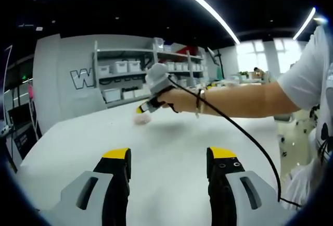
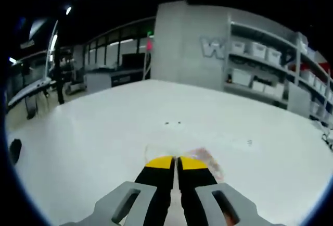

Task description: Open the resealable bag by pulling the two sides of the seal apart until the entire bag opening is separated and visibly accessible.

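— Nearest the lens in the left gripper view, what do you see?

— Two yellow-tipped jaws of the left gripper (image 1: pixel 169 159) rising from the bottom edge, spread well apart with bare white table (image 1: pixel 171 137) between them and nothing held.

— And beyond them?

— Around the middle of the frame, a person's hand (image 1: pixel 179 100) reaches in from the right, holding the right gripper (image 1: pixel 141 109) pointed down to the left. Its tip is at a small pale, pinkish thing on the table, the resealable bag (image 1: pixel 141 118), which is blurred and small at that distance. A black cable (image 1: pixel 244 135) runs from the hand down toward the lower right.

— How does the right gripper look in its own view?

— Its jaws stand almost together at the bottom centre (image 2: pixel 175 162), with only a thin slit between the yellow tips. The clear bag (image 2: pixel 205 159), with something pinkish in or on it, lies on the table just at and to the right of those tips. The jaws seem pinched on its edge, but I cannot tell for certain.

— Is the bag opened?

— Too blurred to say.

— Anything behind?

— Grey shelving (image 1: pixel 151 72) with white bins in the upper middle of the left gripper view, and the same shelves (image 2: pixel 270 72) at the upper right of the right gripper view.
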Motion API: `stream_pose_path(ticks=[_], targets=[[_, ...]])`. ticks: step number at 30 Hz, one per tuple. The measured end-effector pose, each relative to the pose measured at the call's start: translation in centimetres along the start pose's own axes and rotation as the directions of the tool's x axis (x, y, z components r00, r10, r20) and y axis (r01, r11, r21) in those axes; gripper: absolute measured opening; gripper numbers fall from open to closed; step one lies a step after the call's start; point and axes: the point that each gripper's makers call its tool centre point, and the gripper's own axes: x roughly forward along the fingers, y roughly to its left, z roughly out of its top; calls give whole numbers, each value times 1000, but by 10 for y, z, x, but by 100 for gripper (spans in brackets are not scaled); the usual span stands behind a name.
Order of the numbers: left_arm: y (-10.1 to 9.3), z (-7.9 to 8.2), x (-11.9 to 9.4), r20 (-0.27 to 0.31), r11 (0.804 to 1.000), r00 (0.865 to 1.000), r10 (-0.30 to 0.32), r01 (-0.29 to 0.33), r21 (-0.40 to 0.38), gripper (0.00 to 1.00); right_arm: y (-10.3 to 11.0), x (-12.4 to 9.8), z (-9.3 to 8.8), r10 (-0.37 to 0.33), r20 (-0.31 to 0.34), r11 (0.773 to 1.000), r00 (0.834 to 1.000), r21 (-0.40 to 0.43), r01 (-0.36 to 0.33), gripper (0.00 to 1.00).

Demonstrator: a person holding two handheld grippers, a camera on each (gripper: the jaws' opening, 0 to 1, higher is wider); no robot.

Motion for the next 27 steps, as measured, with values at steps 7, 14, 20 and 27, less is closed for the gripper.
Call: stream_pose_path(ticks=[7,14,20,27], targets=[[3,-1,1,1,1000,1000,3,-3,2,59,11,2,-10,19,-15,1000,1000,-12,-20,1],[9,-3,4,-2,1000,1000,9,-9,-1,59,16,0,-13,28,-6,999,1000,-32,-28,1],[12,-7,6,-8,1000,1000,12,-12,-5,58,16,-3,-14,30,1,999,1000,-45,-30,3],[17,-8,4,-12,1000,1000,21,-21,-11,58,12,-7,-20,28,-16,998,999,-56,-28,3]])
